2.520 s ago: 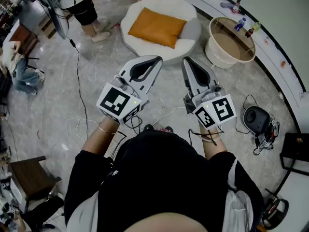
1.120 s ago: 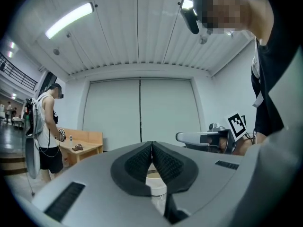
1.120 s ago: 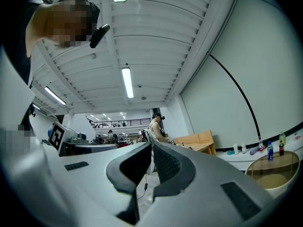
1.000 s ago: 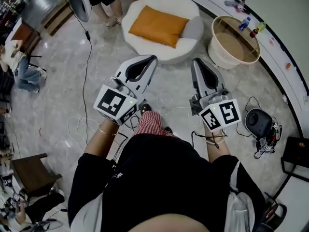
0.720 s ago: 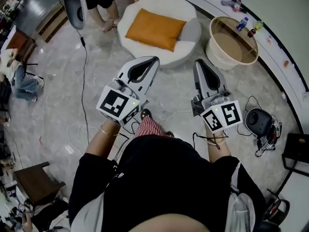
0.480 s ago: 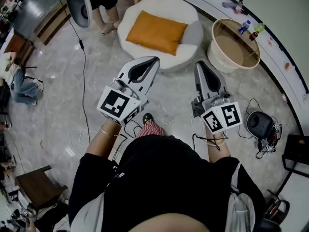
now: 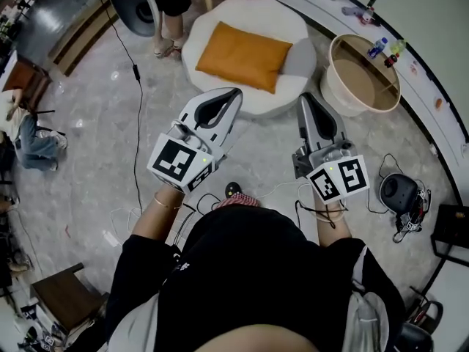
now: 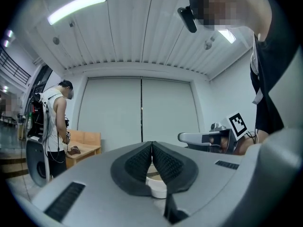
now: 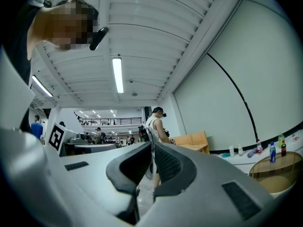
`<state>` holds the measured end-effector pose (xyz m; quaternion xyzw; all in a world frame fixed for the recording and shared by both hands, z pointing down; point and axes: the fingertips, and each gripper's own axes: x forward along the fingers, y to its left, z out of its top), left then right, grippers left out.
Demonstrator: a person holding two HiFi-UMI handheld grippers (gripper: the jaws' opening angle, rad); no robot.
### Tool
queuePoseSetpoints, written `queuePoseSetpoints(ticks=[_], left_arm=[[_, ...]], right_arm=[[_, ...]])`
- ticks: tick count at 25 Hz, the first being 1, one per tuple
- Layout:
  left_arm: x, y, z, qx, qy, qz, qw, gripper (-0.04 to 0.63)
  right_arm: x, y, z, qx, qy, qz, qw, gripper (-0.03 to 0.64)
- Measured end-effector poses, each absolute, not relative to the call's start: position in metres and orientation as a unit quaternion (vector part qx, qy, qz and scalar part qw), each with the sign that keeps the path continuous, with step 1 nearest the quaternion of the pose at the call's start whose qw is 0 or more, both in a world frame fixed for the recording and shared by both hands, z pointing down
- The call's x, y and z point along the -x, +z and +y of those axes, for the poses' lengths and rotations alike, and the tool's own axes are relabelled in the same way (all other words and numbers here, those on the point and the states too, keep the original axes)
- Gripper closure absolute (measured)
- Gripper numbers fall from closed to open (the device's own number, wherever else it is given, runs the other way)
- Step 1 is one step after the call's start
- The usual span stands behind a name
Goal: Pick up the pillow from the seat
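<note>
Holding left gripper (image 7: 231, 95) and right gripper (image 7: 307, 100) level ahead of the body, both clenched on nothing (too far off for opening yet, probably). Lying flat atop the white round seat (image 7: 297, 22), well beyond both tips: orange pillow (image 7: 244, 56).

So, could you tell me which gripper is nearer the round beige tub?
Right. In the head view the right gripper sits just left of the round beige tub; the left gripper is farther left, below the pillow.
</note>
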<state>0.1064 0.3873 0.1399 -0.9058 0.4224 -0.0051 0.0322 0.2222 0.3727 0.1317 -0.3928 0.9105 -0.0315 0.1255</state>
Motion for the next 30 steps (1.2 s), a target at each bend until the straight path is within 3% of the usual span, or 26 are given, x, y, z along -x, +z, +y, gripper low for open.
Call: queuePoseSetpoints(ticks=[9, 30], left_arm=[[-0.063, 0.143, 0.371, 0.907, 0.003, 0.421, 0.028, 0.584], [-0.047, 0.148, 0.266, 0.908, -0.013, 0.418, 0.024, 0.584]], right_arm=[[-0.180, 0.136, 0.360, 0.393, -0.042, 0.912, 0.109, 0.594], [-0.179, 0.141, 0.244, 0.412, -0.044, 0.904, 0.105, 0.594]])
